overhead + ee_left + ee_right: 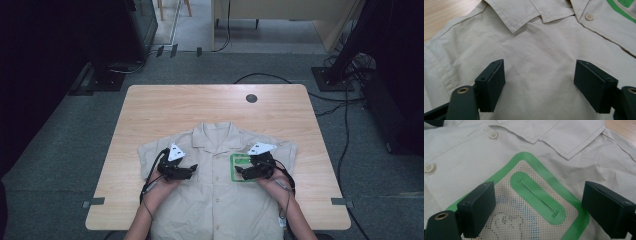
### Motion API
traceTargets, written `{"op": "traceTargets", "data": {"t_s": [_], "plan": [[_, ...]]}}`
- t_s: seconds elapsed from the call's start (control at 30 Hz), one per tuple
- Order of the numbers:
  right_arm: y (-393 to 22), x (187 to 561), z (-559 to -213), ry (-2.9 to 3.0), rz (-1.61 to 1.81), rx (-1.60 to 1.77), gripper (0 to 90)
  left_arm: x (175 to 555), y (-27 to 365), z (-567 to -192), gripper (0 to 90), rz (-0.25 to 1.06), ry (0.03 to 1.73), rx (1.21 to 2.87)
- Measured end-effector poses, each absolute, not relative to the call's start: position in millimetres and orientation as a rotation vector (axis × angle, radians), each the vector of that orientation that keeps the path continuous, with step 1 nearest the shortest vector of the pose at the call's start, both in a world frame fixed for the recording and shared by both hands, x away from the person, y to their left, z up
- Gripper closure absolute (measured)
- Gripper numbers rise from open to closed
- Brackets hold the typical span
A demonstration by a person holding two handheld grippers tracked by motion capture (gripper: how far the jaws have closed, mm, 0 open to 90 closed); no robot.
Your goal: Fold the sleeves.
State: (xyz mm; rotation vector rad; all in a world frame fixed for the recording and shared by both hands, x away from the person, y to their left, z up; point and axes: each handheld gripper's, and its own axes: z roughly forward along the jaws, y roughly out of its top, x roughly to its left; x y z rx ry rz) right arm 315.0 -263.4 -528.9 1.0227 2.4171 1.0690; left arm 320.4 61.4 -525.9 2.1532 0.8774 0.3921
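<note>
A beige short-sleeved shirt point(215, 205) lies flat and buttoned on the wooden table point(165, 110), its collar point(216, 134) toward the far side. On its chest is a mesh pocket with a green border point(241, 161). My left gripper point(192, 170) hovers over the plain chest panel point(539, 62) below the collar, jaws open with nothing but cloth beneath them. My right gripper point(239, 173) is over the green-edged pocket point(534, 200), also open, one jaw on each side of the pocket's green slit. Neither pair of pads pinches the fabric.
A round cable hole point(251, 98) sits near the table's far edge. Bare wood lies beyond the collar and on both sides of the shirt. Cables point(345, 130) run over the carpet at the right, and dark stands point(107, 75) flank the table.
</note>
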Motion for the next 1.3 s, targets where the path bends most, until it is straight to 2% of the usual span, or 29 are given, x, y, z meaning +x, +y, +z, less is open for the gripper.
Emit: {"op": "traceTargets", "data": {"t_s": [1.3], "plan": [[-262.9, 314.5, -528.7, 2.417, 1.076, 1.029, 11.6, 320.6, 62.1, -525.9, 22.6, 0.418, 0.921, 2.141]]}}
